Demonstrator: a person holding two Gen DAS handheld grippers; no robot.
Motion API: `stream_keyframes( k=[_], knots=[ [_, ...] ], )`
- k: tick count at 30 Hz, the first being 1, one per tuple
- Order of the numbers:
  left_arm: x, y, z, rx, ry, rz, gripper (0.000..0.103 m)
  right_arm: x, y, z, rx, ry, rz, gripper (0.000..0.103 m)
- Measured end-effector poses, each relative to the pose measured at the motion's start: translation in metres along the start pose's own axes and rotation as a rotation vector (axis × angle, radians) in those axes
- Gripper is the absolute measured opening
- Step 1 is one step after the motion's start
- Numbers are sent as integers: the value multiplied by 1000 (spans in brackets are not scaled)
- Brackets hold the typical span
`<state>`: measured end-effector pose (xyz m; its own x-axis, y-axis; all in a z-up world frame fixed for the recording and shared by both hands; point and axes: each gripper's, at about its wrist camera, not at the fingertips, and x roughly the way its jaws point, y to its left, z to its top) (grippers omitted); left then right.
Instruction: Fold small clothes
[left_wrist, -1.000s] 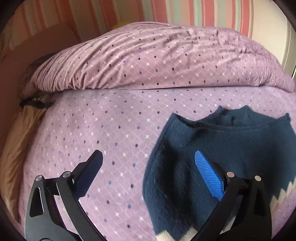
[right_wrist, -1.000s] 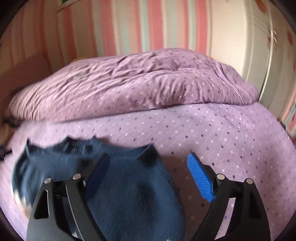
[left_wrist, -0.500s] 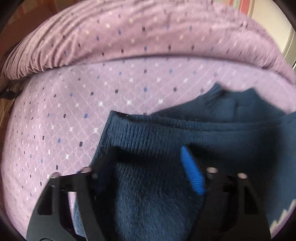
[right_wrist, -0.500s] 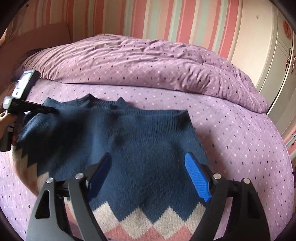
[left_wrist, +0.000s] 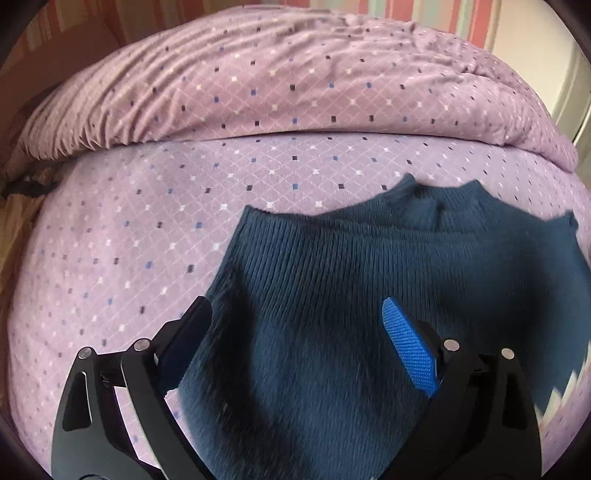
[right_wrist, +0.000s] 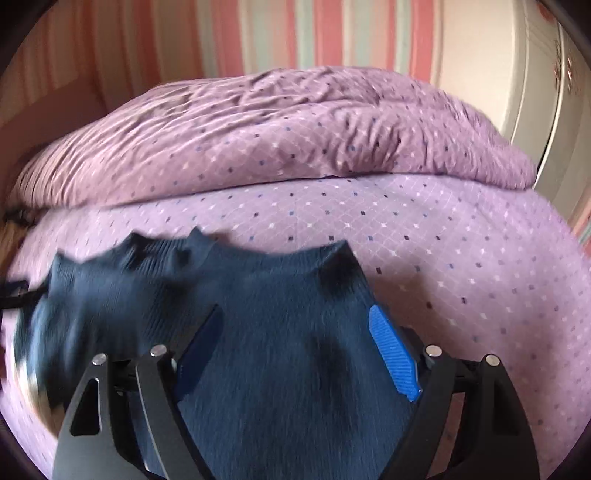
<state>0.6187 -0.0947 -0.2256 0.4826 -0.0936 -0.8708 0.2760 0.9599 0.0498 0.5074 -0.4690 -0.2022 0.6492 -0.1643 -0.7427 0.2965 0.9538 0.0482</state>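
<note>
Left tool (left_wrist: 295, 345): fingers wide apart, over navy sweater (left_wrist: 332, 295)
Right tool (right_wrist: 295, 347): fingers wide apart, above the sweater (right_wrist: 280, 325)
Sweater: on purple bed (left_wrist: 147, 221)

Navy sweater (left_wrist: 325, 314): its lower hem runs off the bottom edge in the left wrist view, and its patterned band at right is smeared and cut by the frame. In the right wrist view the sweater's (right_wrist: 280, 332) left side is motion-blurred; a dark thin object (right_wrist: 18, 295) touching it there, possibly the other gripper, can't be made out.
</note>
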Motion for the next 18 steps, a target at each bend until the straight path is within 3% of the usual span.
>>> stream_keyframes(
  k=[5, 10, 14, 16, 18],
  knots=[
    [-5, 5, -18, 14, -9, 24, 93, 40, 0, 22, 36, 53, 20, 81],
    [-1, 15, -23, -17, 8, 23, 93, 98, -3, 16, 59, 278, -20, 76],
    [-1, 18, -22, -13, 0, 35, 93, 114, -8, 13, 110, 356, -26, 81],
    [-5, 19, -20, -13, -8, 38, 93, 110, -8, 18, 110, 347, -23, 81],
    [-11, 19, -18, -14, -21, 36, 93, 89, -6, 23, 86, 256, -10, 77]
  ],
)
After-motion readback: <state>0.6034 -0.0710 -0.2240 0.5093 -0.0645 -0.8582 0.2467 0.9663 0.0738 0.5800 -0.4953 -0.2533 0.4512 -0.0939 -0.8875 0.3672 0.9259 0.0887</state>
